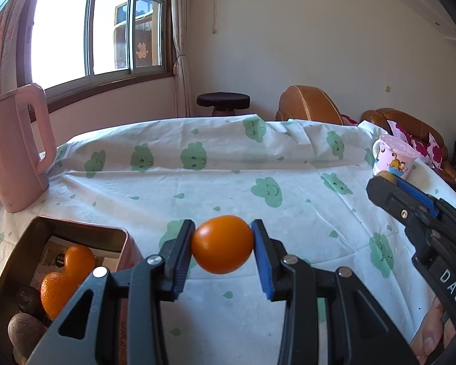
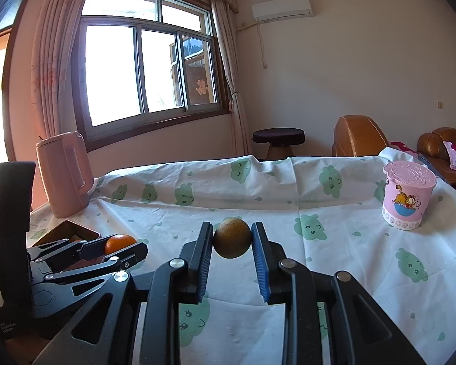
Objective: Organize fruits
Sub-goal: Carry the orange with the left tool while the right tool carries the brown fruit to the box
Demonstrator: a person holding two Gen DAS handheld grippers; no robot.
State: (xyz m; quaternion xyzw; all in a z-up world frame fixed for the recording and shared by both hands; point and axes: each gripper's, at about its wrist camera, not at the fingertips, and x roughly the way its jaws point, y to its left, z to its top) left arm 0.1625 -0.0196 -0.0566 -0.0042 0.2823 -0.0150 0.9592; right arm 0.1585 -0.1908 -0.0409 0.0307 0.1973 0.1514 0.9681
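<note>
The left gripper [image 1: 222,245] is squeezing an orange fruit [image 1: 222,244] just above the worktop [image 1: 288,188], beside the pink box [image 1: 123,237]; the right gripper [image 2: 232,238] is squeezing a brown fruit [image 2: 232,238]. Move slowly over the box and lower each fruit before letting go, so it does not roll. Only the left view shows inside the box, with two oranges [image 1: 68,273] and dark fruits [image 1: 25,313]; the right view shows the whole pink cup [image 2: 409,194].

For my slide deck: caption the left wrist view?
Left gripper clamps a glossy orange fruit beside a brown rectangular tin.
</note>
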